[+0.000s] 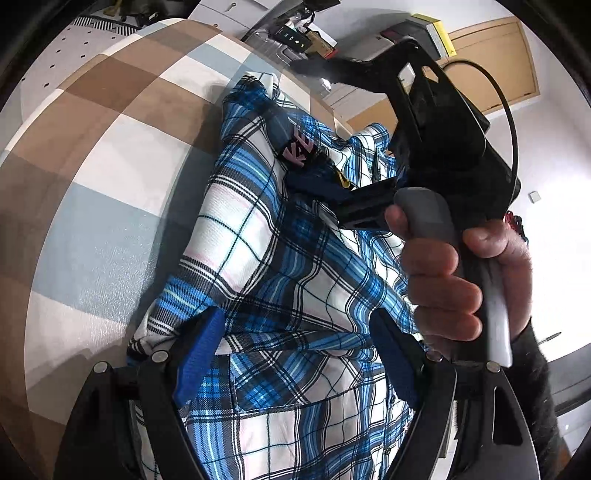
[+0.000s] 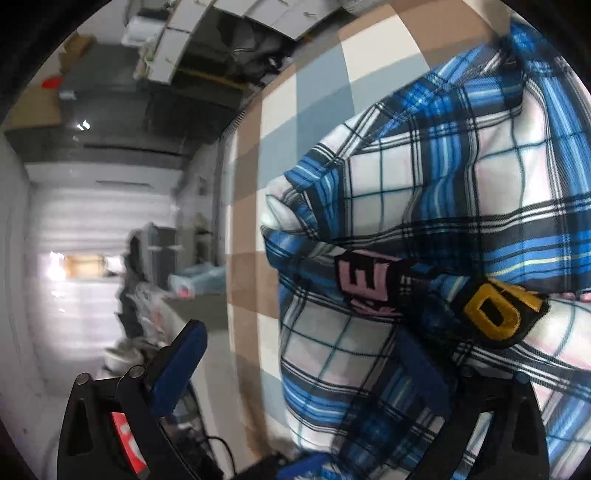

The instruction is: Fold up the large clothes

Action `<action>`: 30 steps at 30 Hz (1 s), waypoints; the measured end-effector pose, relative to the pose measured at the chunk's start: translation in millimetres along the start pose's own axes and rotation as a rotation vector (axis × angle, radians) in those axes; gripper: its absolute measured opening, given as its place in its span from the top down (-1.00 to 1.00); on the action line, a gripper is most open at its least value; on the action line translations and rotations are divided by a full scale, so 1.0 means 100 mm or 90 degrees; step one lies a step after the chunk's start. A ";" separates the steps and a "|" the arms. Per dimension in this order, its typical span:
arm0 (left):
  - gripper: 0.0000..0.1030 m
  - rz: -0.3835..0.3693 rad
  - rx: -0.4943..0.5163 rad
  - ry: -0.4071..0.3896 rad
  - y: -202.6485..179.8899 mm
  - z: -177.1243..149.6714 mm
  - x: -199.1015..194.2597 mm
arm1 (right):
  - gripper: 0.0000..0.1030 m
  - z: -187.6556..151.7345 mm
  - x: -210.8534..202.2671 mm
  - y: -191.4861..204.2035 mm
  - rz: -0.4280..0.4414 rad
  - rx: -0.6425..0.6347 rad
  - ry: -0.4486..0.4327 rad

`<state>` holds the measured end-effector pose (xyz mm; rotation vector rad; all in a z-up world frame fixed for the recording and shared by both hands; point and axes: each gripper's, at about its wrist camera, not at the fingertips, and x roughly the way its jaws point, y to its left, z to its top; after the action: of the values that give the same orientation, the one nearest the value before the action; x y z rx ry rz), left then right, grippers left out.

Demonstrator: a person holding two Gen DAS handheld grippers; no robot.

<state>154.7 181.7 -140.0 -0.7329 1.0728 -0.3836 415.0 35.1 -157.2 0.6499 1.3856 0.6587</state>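
jaws wide, left gripper (image 1: 295, 354) over plaid shirt (image 1: 258, 236)

Checked cover and a cluttered room behind it

A brown, white and grey-blue checked cloth surface (image 1: 92, 192) fills the left of the left wrist view. Beyond its far edge are white drawer units (image 2: 184, 40). A light wooden door (image 1: 491, 70) stands in a white wall, a yellow-edged box (image 1: 436, 33) just beside it.
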 end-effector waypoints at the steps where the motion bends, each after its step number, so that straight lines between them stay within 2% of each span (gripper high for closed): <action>1: -0.51 0.000 -0.003 -0.001 0.00 0.00 0.00 | -1.00 0.00 -0.01 0.01 -0.003 0.000 -0.003; 2: -0.51 0.002 -0.004 -0.003 -0.01 0.00 0.00 | -1.00 0.00 -0.03 0.06 -0.011 -0.013 -0.003; 4: -0.51 0.005 -0.004 -0.005 -0.03 -0.01 0.01 | -1.00 -0.09 -0.20 0.23 -0.005 -0.077 -0.037; 7: -0.51 0.004 -0.009 -0.008 0.01 -0.03 0.00 | -1.00 -0.17 -0.41 0.47 0.053 -0.153 -0.054; 10: -0.51 -0.001 -0.024 -0.009 0.03 -0.03 0.00 | -1.00 -0.29 -0.42 0.56 0.160 -0.150 0.022; 11: -0.51 -0.004 -0.027 -0.005 0.04 -0.02 0.00 | -1.00 -0.33 -0.36 0.58 0.178 -0.153 0.048; 14: -0.51 -0.028 -0.052 -0.002 0.14 0.00 -0.03 | -1.00 -0.41 -0.14 0.51 0.150 -0.160 0.086; 17: -0.51 -0.038 -0.071 0.003 0.20 0.01 -0.06 | -1.00 -0.38 0.10 0.29 0.142 -0.092 0.103; 20: -0.51 -0.045 -0.078 0.005 0.23 0.03 -0.07 | -0.98 -0.32 0.18 0.06 0.180 -0.018 0.099; 21: -0.51 -0.041 -0.075 0.006 0.23 0.03 -0.07 | -0.97 -0.31 0.15 0.05 0.191 -0.012 0.080; 23: -0.51 -0.033 -0.070 0.003 0.22 0.04 -0.07 | -0.95 -0.29 0.13 0.06 0.181 -0.011 0.076; 26: -0.51 -0.021 -0.061 0.002 0.21 0.04 -0.08 | -0.99 -0.35 0.01 0.16 0.156 -0.038 0.068; 28: -0.51 -0.015 -0.069 -0.005 0.24 0.02 -0.11 | -1.00 -0.42 -0.21 0.27 0.215 -0.088 0.040; 29: -0.52 -0.011 -0.079 -0.009 0.24 0.02 -0.14 | -1.00 -0.49 -0.47 0.34 0.238 -0.135 0.017; 30: -0.51 -0.007 -0.080 -0.009 0.23 0.02 -0.16 | -1.00 -0.54 -0.66 0.36 0.220 -0.161 -0.005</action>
<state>147.9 208.7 -145.0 -0.8524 1.0877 -0.3217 354.7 10.9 -90.7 0.6919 1.1657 1.0862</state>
